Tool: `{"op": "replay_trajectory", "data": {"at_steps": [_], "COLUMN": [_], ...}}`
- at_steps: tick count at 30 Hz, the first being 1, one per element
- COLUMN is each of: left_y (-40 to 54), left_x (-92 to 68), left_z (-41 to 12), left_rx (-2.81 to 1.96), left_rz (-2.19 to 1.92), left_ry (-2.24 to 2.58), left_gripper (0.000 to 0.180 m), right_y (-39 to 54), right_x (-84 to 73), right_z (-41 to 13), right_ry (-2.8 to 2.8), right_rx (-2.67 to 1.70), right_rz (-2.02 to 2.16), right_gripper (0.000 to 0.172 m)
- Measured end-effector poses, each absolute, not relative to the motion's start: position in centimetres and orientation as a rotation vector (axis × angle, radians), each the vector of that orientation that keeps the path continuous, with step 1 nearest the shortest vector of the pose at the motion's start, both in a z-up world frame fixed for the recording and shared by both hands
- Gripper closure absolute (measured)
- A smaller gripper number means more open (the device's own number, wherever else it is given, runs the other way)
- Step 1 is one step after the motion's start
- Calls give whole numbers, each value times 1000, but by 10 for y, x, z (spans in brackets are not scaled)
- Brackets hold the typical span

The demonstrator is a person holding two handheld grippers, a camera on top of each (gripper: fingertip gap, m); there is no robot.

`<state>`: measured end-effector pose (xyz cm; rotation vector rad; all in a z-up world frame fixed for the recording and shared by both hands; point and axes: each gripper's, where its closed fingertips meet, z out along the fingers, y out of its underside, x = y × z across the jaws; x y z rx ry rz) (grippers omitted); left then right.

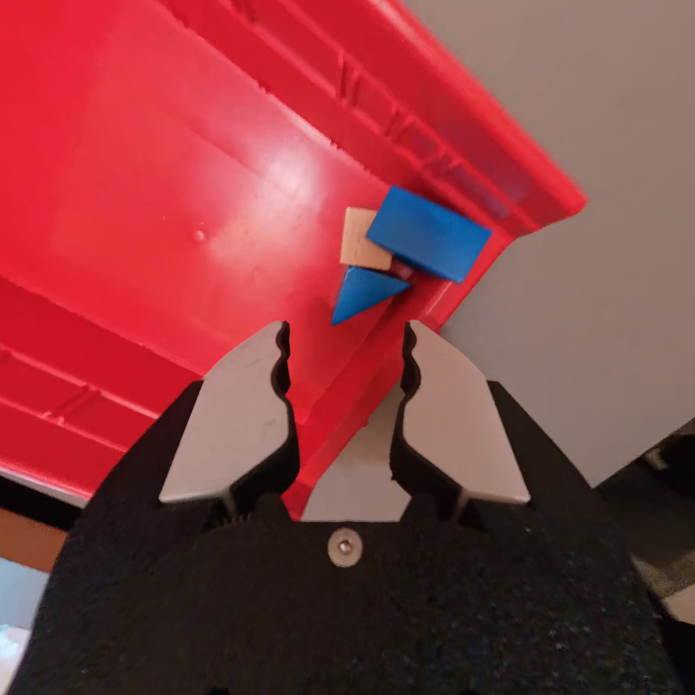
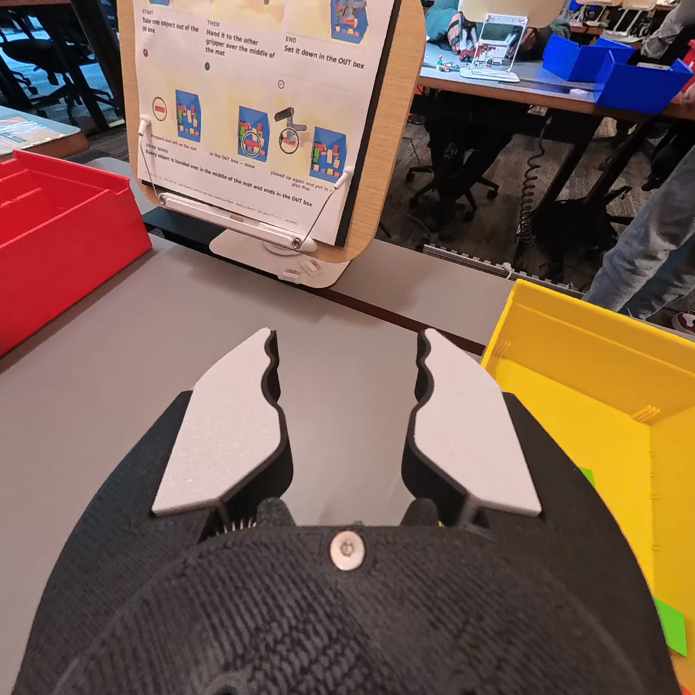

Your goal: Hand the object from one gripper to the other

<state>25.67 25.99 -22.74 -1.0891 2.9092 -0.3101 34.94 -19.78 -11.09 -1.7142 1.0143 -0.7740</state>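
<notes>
In the left wrist view my left gripper [image 1: 346, 331] is open and empty above the corner of a red box [image 1: 150, 225]. In that corner lie a blue triangular block [image 1: 361, 293], a blue rectangular block [image 1: 428, 233] and a plain wooden block [image 1: 359, 240]. The triangle's tip lies just ahead of my fingertips, not touching them. In the right wrist view my right gripper [image 2: 348, 338] is open and empty over the grey table [image 2: 188, 357]. The red box [image 2: 64, 240] shows at its left and a yellow box [image 2: 586, 395] at its right.
A wooden stand with an instruction sheet [image 2: 259, 113] stands at the table's far edge. Green pieces [image 2: 671, 632] lie in the yellow box. Behind are another table with blue bins [image 2: 616, 71], chairs, and a person's leg [image 2: 647, 244].
</notes>
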Motion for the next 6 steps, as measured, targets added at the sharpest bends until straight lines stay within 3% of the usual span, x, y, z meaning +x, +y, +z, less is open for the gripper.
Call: {"op": "replay_trajectory", "data": {"at_steps": [1,6], "left_y": [266,273], "left_x": [258,258], "left_z": [-231,-252], "left_rx": [-1021,-503], "left_rz": [-272,-209], "left_ry": [2923,3026], "left_gripper": [124,125], "right_y": [-197,-195], "right_x": [350,350], "right_z": [-111,-112], "right_ry": [1016,995], "right_rx": [-1716,-1732], "right_rz": [-769,-772], "right_gripper": [101,101]}}
